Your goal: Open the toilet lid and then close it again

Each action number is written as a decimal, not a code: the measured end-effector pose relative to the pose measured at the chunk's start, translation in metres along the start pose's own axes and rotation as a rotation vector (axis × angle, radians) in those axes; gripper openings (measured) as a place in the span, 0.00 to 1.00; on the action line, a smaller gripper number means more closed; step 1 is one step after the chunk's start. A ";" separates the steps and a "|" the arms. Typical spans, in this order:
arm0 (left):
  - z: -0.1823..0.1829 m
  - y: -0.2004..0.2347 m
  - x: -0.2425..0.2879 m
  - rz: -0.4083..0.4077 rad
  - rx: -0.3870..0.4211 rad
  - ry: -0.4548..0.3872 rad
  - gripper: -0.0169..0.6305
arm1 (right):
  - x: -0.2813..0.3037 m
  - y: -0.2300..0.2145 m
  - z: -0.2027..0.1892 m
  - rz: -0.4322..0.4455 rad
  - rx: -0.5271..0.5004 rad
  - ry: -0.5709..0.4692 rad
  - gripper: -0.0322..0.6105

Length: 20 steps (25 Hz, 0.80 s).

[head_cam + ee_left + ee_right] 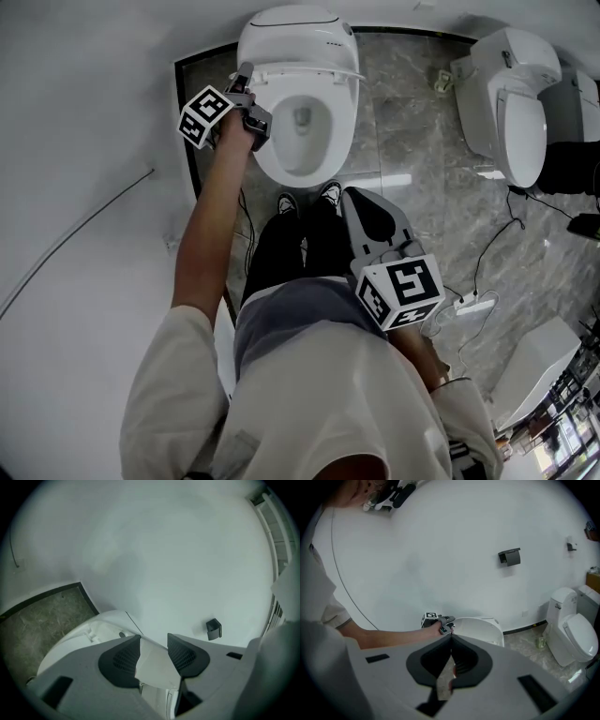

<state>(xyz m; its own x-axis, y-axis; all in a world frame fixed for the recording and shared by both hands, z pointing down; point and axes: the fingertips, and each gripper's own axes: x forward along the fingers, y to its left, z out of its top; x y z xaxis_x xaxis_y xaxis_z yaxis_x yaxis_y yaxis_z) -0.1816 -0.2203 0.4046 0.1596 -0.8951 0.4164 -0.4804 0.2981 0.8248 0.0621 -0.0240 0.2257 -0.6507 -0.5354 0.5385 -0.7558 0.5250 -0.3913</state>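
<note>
The white toilet (302,155) stands at the top centre of the head view with its bowl showing. Its lid (295,37) is raised, leaning back toward the wall. My left gripper (246,75) is at the lid's left edge. In the left gripper view the jaws (153,639) are shut on that white lid edge (157,665). My right gripper (352,199) hangs low in front of the person's legs, away from the toilet, jaws shut on nothing (451,638). The right gripper view shows the raised lid (480,629) and the left gripper (447,619) beside it.
A second toilet (511,103) stands to the right on the marble floor. Cables (487,253) and a power strip (473,303) lie at the right. A black holder (510,557) is fixed on the white wall. The person's shoes (330,192) are just before the bowl.
</note>
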 end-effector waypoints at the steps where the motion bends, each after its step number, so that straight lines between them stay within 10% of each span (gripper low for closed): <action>1: 0.002 0.000 0.003 0.002 -0.005 -0.005 0.28 | 0.000 -0.003 0.001 0.000 0.000 -0.001 0.07; 20: 0.030 -0.016 0.045 -0.073 -0.010 0.076 0.28 | 0.017 0.012 0.028 -0.123 0.035 -0.050 0.07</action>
<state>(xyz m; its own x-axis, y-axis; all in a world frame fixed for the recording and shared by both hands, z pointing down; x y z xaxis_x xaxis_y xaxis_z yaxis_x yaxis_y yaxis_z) -0.1927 -0.2759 0.3984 0.2589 -0.8871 0.3822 -0.4568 0.2362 0.8577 0.0395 -0.0449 0.2094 -0.5550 -0.6272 0.5465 -0.8317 0.4303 -0.3508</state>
